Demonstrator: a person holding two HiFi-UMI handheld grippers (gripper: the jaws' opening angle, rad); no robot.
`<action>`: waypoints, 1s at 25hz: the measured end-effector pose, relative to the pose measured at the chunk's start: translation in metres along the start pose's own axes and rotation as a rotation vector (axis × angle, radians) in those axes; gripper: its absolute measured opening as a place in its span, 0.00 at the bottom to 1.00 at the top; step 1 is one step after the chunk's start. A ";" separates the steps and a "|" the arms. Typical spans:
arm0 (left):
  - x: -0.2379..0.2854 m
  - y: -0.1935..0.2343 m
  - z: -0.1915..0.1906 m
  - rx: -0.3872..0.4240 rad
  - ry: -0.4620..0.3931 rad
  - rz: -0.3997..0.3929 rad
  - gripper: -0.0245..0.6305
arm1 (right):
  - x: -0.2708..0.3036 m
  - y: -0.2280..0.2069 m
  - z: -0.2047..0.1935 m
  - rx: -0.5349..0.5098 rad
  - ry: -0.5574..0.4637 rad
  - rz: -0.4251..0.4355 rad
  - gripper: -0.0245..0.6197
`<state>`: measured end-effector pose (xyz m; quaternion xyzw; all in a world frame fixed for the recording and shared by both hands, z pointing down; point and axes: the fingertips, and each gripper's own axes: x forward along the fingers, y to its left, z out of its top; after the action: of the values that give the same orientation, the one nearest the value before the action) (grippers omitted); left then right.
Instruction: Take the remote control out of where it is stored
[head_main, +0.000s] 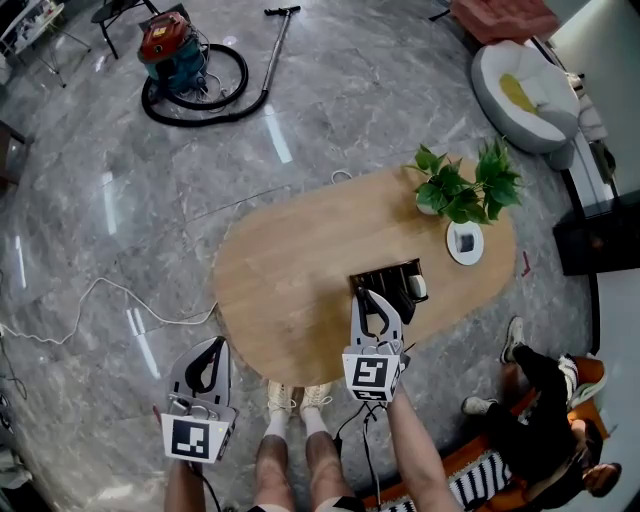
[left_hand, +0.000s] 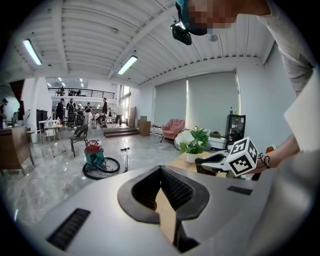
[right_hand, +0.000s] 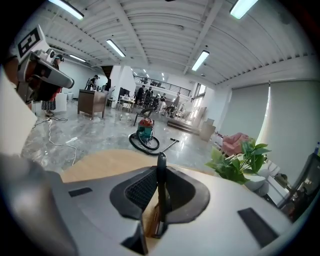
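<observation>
Over table (head_main: 280, 290) edge | right gripper (head_main: 368, 298) jaws grip remote control (right_hand: 160, 190) | left gripper (left_hand: 161, 170) clenched

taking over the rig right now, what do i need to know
Left gripper: shut, empty, over the floor beside the wooden table.
Right gripper: shut on the remote control, which stands on edge between its jaws.
Black box: on the table, just ahead of the right gripper.
Done: remote gripped.
Left: bring it fully away from the box. Whether it is already clear is hard to tell.
</observation>
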<state>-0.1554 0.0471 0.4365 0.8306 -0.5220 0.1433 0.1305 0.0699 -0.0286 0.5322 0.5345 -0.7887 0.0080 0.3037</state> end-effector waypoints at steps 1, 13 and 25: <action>-0.002 0.002 0.000 0.000 0.001 0.005 0.04 | 0.000 0.002 0.005 -0.006 -0.008 0.004 0.13; -0.037 0.040 -0.013 -0.034 0.013 0.102 0.05 | 0.010 0.044 0.045 -0.062 -0.068 0.074 0.13; -0.067 0.071 -0.053 -0.095 0.040 0.199 0.04 | 0.031 0.105 0.035 -0.097 -0.055 0.187 0.13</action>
<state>-0.2530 0.0924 0.4655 0.7646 -0.6052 0.1475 0.1652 -0.0429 -0.0211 0.5514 0.4430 -0.8427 -0.0167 0.3053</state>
